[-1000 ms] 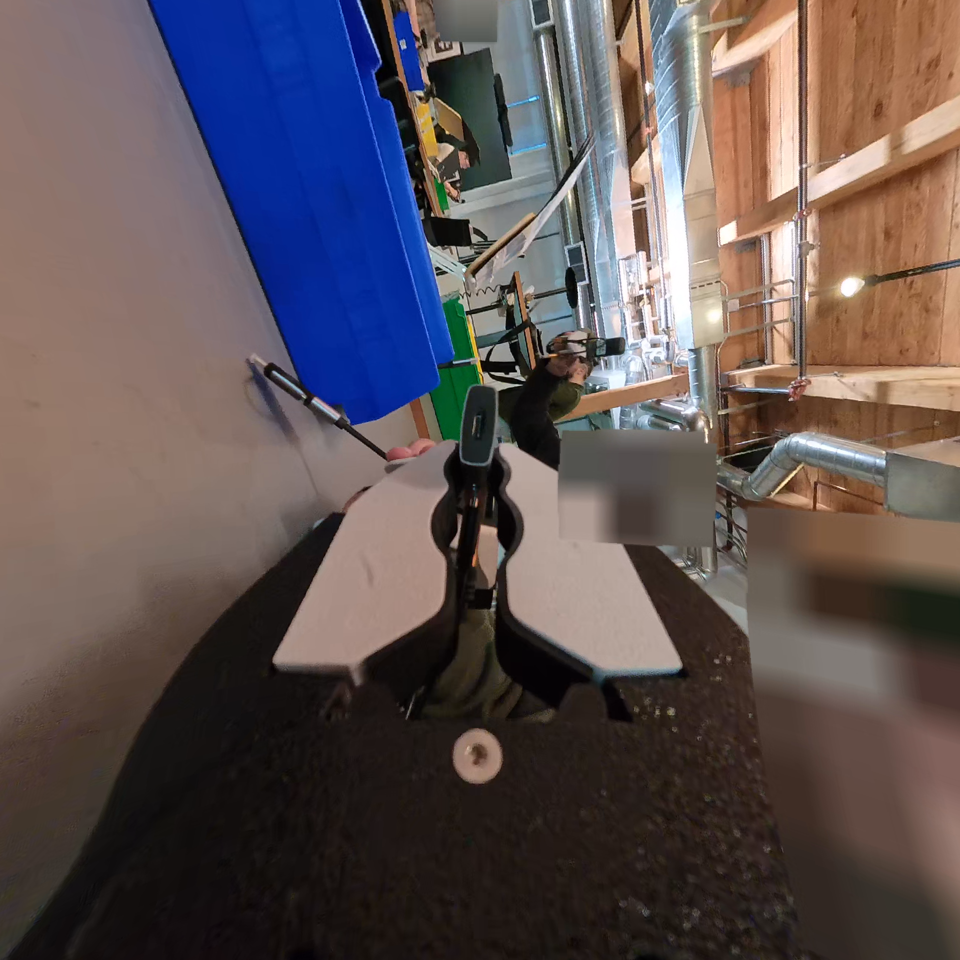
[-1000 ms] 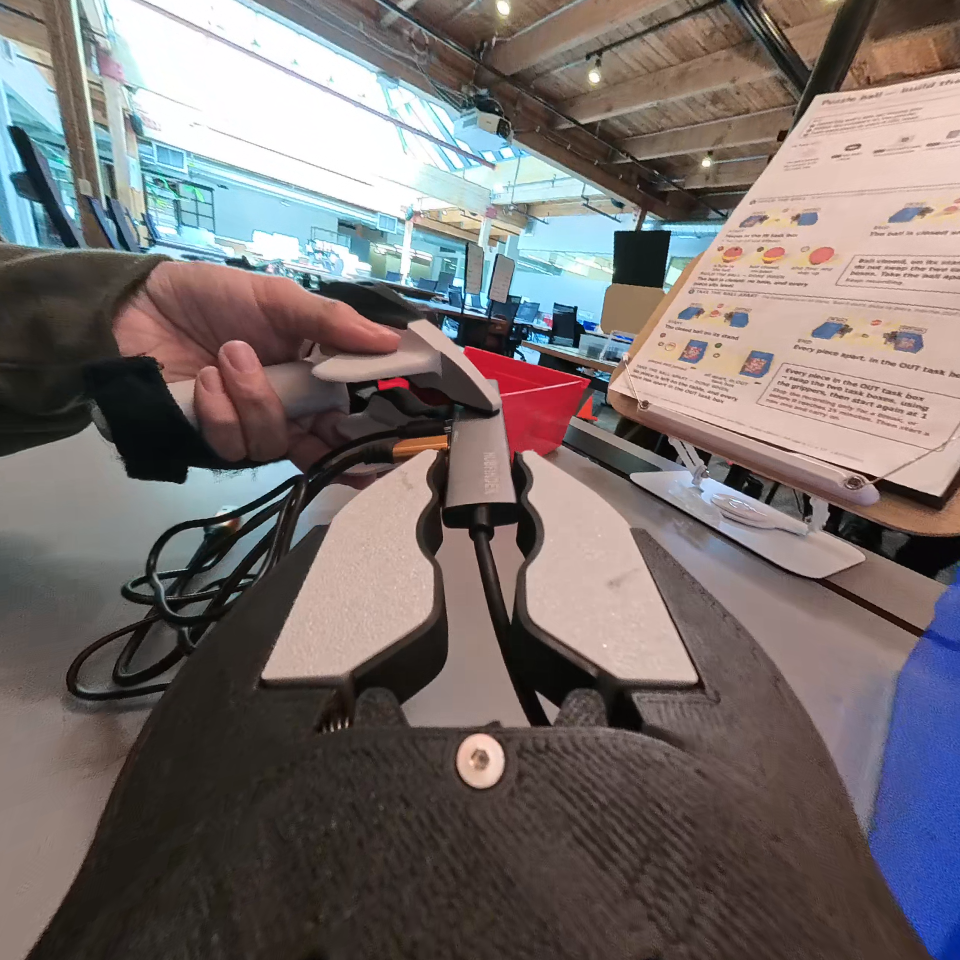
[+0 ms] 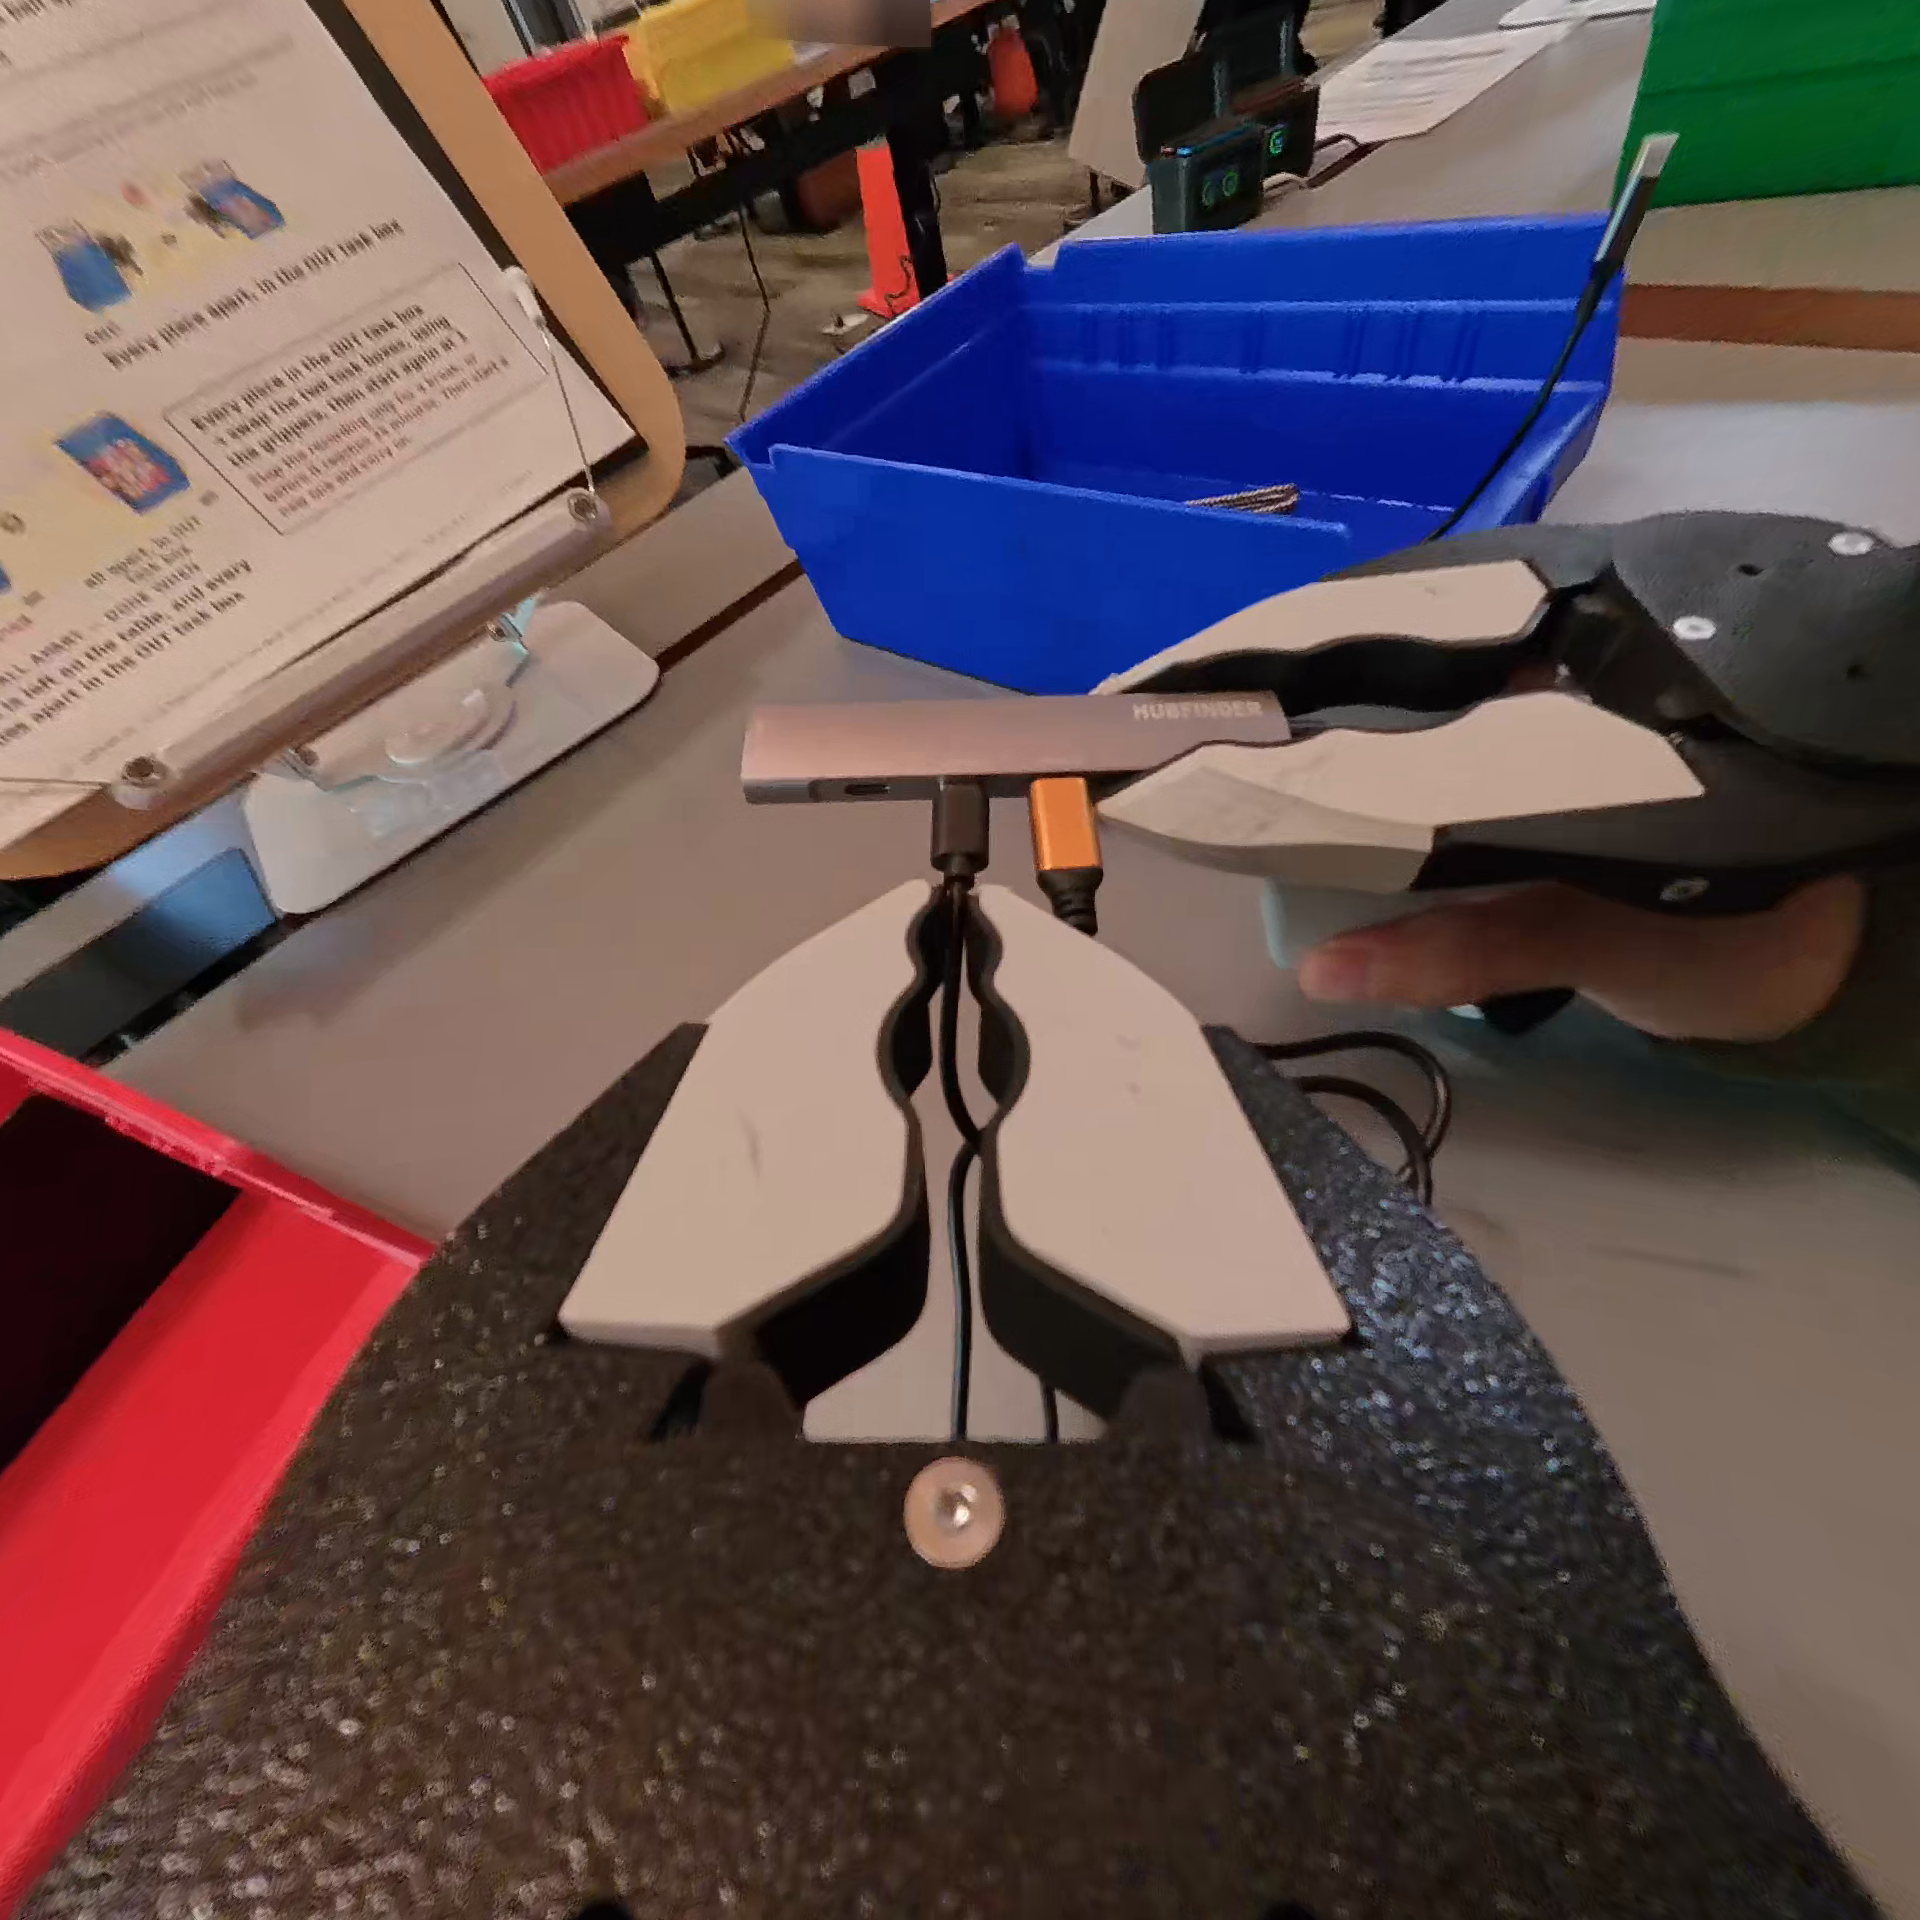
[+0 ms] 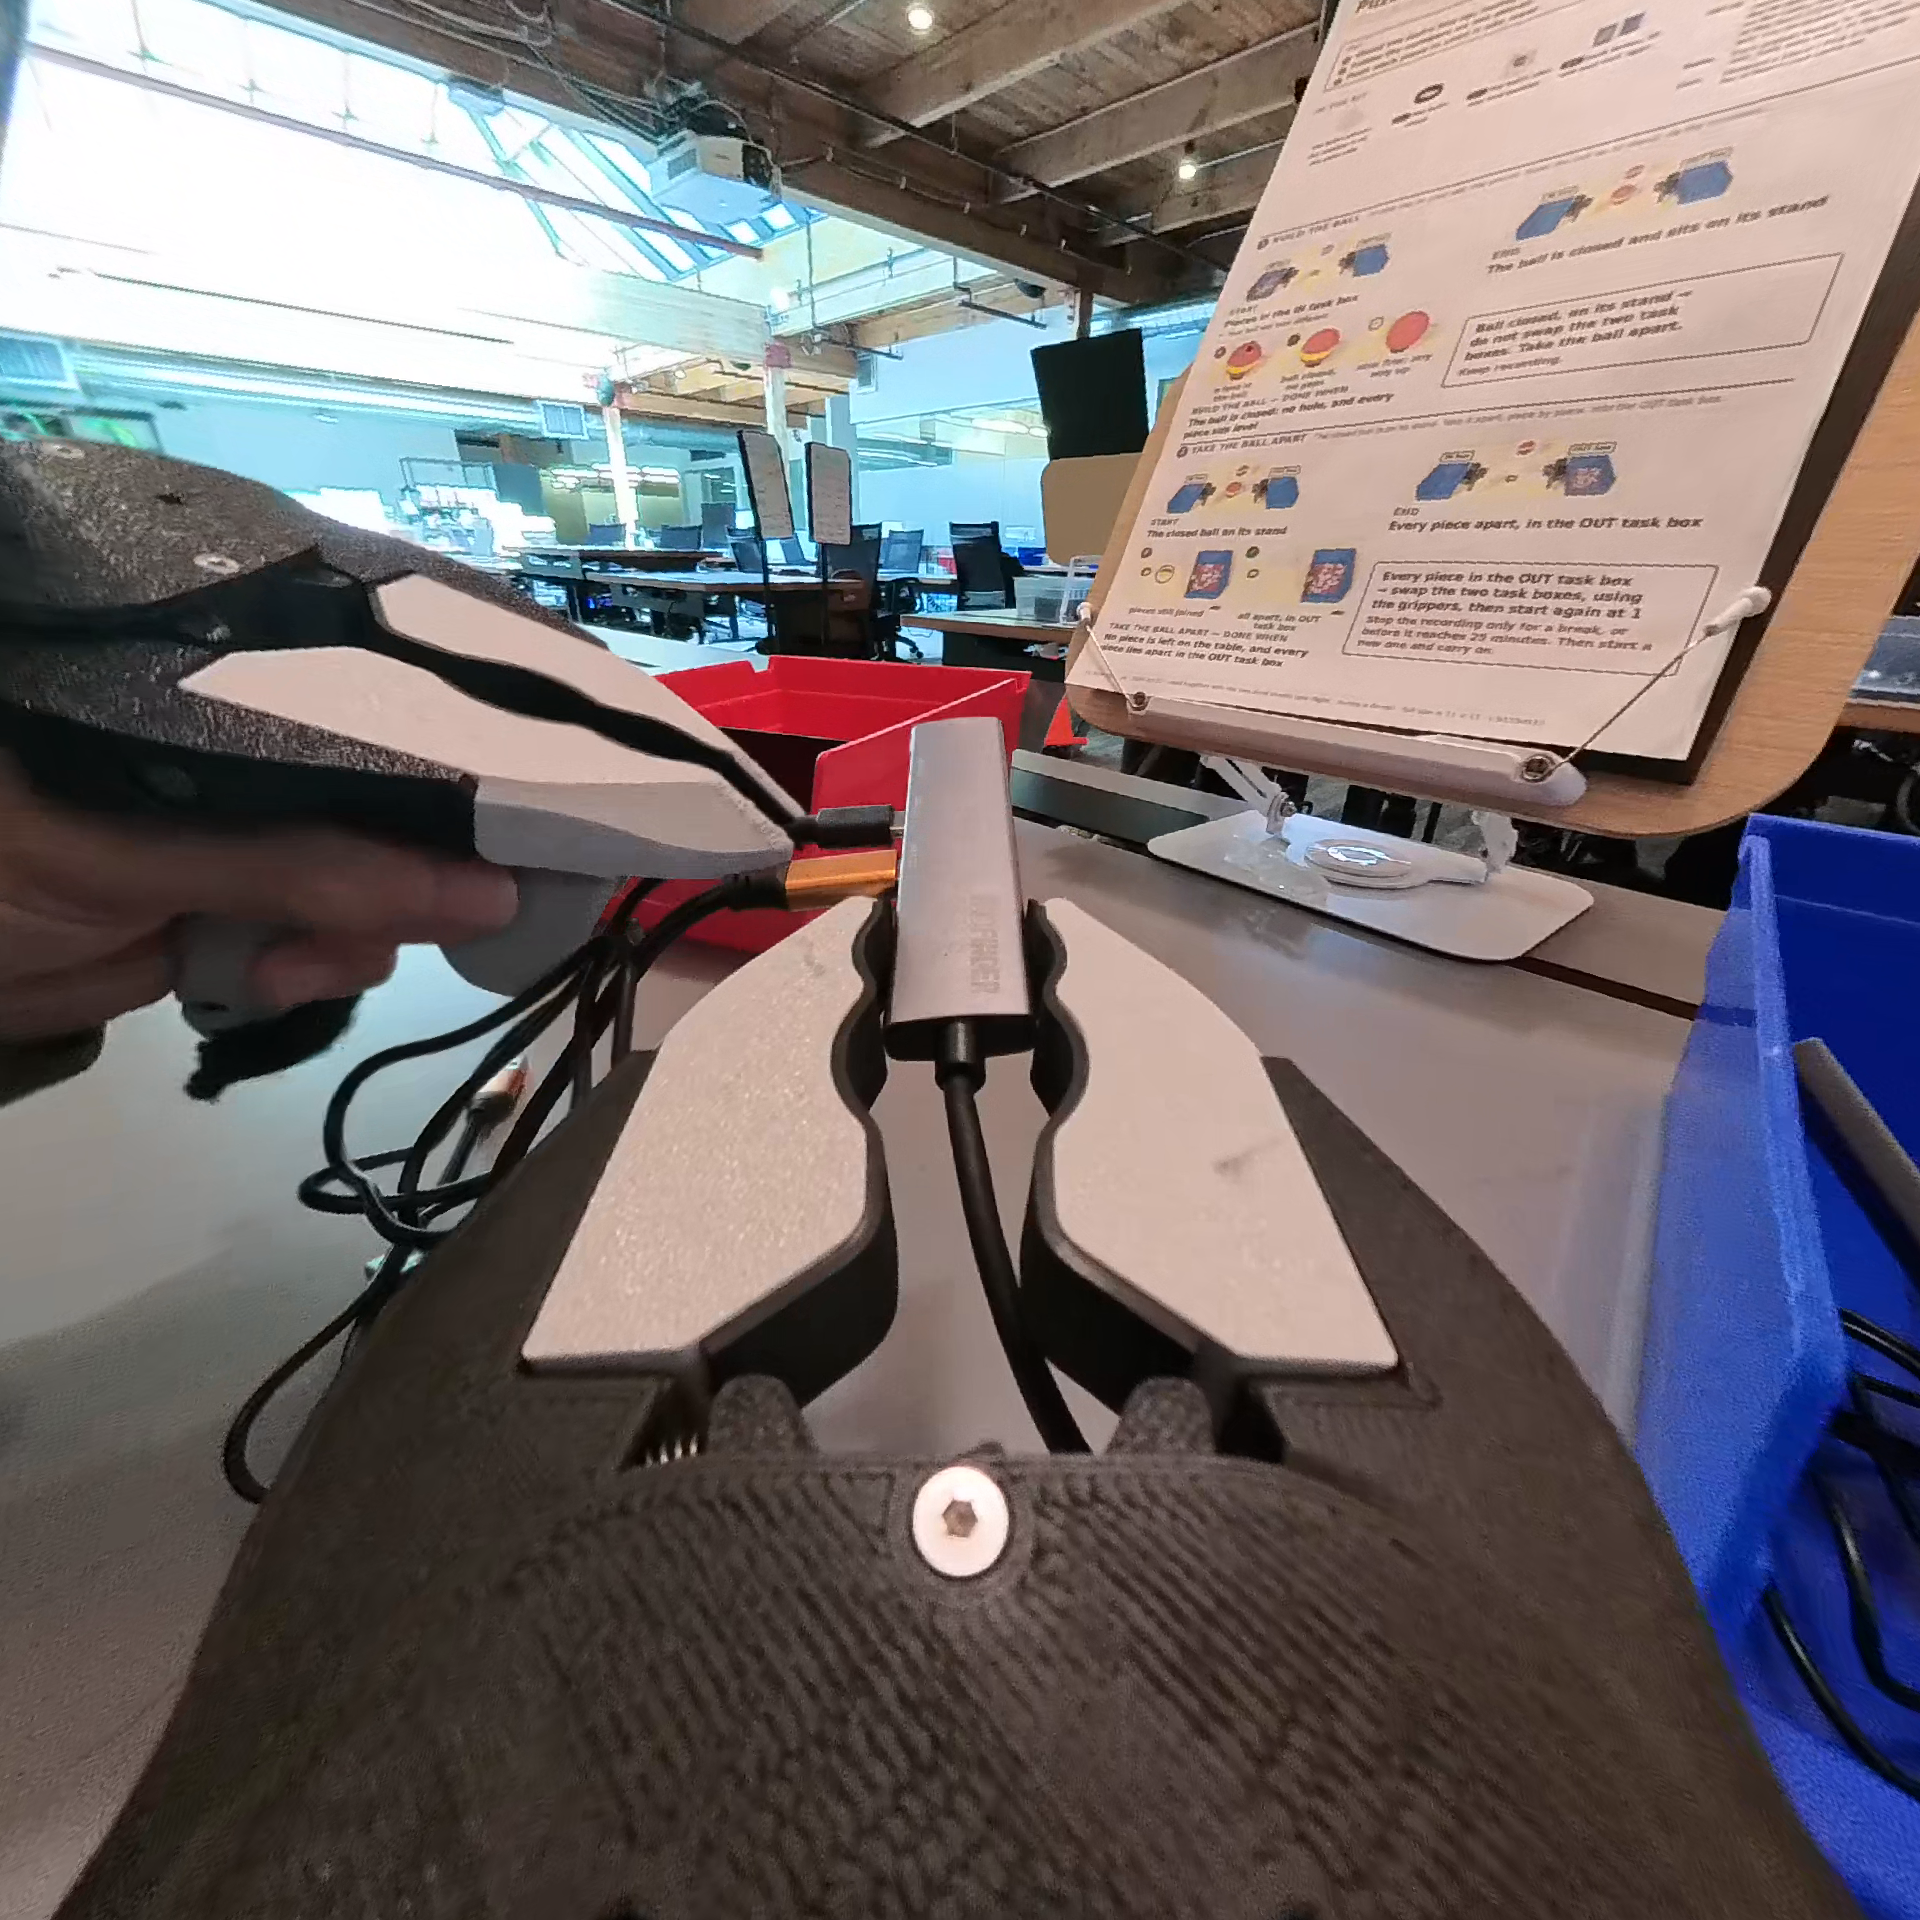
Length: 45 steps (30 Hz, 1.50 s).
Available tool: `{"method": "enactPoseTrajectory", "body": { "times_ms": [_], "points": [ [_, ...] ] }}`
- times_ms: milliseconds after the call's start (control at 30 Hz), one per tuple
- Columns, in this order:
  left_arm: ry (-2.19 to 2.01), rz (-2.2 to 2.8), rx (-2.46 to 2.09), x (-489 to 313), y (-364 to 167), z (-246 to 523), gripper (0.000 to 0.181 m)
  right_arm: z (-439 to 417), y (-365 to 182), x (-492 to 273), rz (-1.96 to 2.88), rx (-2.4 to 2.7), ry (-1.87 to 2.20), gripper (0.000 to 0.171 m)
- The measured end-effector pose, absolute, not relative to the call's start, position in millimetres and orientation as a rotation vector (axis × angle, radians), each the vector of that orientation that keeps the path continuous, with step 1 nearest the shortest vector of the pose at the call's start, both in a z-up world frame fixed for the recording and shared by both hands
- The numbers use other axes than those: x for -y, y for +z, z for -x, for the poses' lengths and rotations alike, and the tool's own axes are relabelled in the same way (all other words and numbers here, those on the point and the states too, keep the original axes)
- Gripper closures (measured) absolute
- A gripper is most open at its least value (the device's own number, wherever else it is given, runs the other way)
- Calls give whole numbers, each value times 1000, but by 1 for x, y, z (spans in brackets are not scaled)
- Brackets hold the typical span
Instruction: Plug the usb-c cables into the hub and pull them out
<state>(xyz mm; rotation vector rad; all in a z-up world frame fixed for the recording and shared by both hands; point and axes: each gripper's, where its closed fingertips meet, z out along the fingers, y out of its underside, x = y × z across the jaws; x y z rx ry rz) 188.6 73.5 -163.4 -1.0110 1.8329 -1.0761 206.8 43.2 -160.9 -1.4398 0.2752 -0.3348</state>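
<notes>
Ahead, hub (image 3: 977,750) beside blue bin (image 3: 1091,582)

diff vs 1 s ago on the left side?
The left tongs swung from pointing sideways across the room to face the slim grey metal hub, now shut on the black cable, whose plug sits in the hub beside the orange plug. Unchanged: right tongs clamp the hub.

Bright daylight pours through the big skylight windows (image 4: 343,197), blown out to white. The grey tabletop (image 3: 1714,1299) is evenly lit with soft shadows. Wide-angle bending stretches the edges; the printed instruction sheet (image 3: 239,395) blurs slightly.
</notes>
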Motion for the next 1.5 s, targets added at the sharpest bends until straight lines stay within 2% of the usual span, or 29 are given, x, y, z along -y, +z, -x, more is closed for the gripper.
{"method": "enactPoseTrajectory", "body": {
  "times_ms": [300,633,867,967,1200,1267,1433,1500],
  "points": [
    [-941,867,-1718,-80,-167,-189,179,-204,-166,-49,1487,-256,-250,146],
    [-797,850,-1835,-96,-178,-183,179,-194,-178,-63,1604,-172,-363,146],
    [-935,820,-1771,-93,-157,-178,179,-190,-182,-67,1635,-133,-387,144],
    [-870,789,-1800,-91,-162,-179,179,-193,-176,-61,1588,-158,-419,145],
    [-1009,747,-1722,-86,-157,-178,178,-193,-172,-58,1551,-148,-505,146],
    [-1039,729,-1684,-84,-152,-178,166,-195,-172,-56,1553,-161,-516,146],
    [-1046,743,-1710,-84,-155,-178,163,-190,-172,-59,1554,-101,-541,146],
    [-1062,735,-1724,-82,-157,-178,173,-188,-172,-59,1547,-87,-551,146]
  ]
}}
